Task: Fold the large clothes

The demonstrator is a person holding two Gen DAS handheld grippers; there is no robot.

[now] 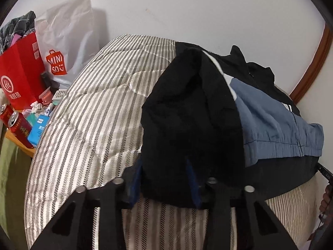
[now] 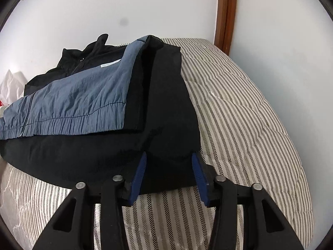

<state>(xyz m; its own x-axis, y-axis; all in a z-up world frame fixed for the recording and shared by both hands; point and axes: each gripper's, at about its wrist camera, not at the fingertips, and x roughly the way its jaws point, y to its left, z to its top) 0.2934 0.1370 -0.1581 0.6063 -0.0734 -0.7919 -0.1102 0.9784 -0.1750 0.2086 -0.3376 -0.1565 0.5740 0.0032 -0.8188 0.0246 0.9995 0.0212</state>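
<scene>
My left hand-held gripper (image 1: 166,173) had its fingers spread wide, and a black fold of the jacket (image 1: 193,112) lay draped between them, hiding the tips. Whether the pads pressed the cloth I could not tell — the fabric simply sat in the gap. My right hand-held gripper (image 2: 169,162) was likewise spread, its blue pads (image 2: 138,179) standing either side of the jacket's black corner (image 2: 166,141), with the cloth resting between them rather than pinched.

The jacket lay on the bed (image 1: 93,108), on a striped quilt (image 2: 249,125). Its black sleeve or side panel was folded over the blue body (image 1: 270,120), and the black collar (image 1: 249,62) sat at the far end near the white wall (image 1: 187,6). From the right view, the blue panel (image 2: 79,104) with its gathered hem lay on top of a black layer, and the zip ran up toward the collar (image 2: 91,48).

To the left of the bed stood a table (image 1: 18,143) crowded with things — a red bag (image 1: 20,73), a white Miniso bag (image 1: 64,37), two red cans (image 1: 17,125) and a blue box (image 1: 38,128). A brown wooden frame (image 2: 226,14) ran up the wall beyond the bed.
</scene>
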